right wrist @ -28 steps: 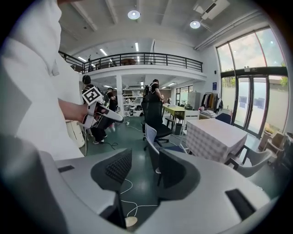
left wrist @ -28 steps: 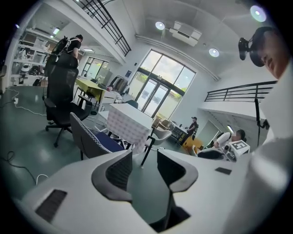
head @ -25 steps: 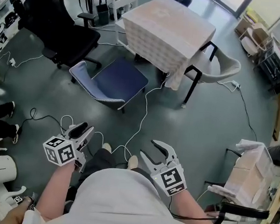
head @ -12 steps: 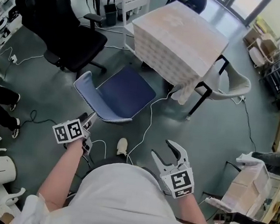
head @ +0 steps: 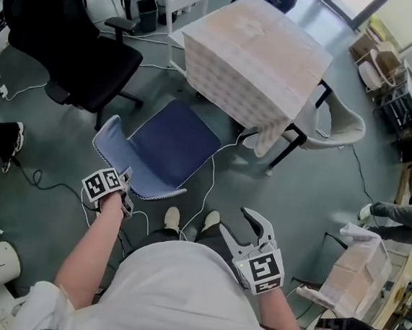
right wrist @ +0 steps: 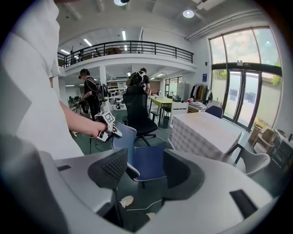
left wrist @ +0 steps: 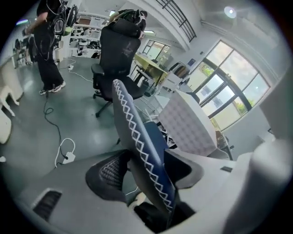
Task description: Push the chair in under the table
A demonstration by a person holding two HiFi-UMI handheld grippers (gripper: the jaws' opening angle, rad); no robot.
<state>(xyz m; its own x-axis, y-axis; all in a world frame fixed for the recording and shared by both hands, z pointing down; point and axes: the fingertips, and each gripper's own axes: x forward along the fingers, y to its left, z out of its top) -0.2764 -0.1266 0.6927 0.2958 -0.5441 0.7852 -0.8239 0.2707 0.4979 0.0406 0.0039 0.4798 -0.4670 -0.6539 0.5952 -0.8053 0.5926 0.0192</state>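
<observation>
The blue chair (head: 168, 142) stands pulled out on the grey floor, its seat toward the table (head: 256, 53) with the white patterned cloth. My left gripper (head: 124, 189) is at the top edge of the chair's backrest (head: 113, 148). In the left gripper view the backrest's zigzag-stitched edge (left wrist: 137, 151) runs between the jaws of the left gripper (left wrist: 146, 171). Those jaws are opening, and a gap shows beside the left pad. My right gripper (head: 233, 220) hangs open and empty near my body, pointing at the chair (right wrist: 146, 162) and table (right wrist: 201, 130).
A black office chair (head: 73, 39) stands left of the blue one. A white shell chair (head: 336, 126) sits at the table's far right side. Cables (head: 207, 190) trail over the floor by my shoes (head: 175, 219). A wrapped box (head: 348, 269) is at right, and other people's feet show at both edges.
My left hand has gone forward and down from beside my body to the chair's backrest, rolling as it went. Both grippers' jaws stand wider than before. I have stepped closer to the chair.
</observation>
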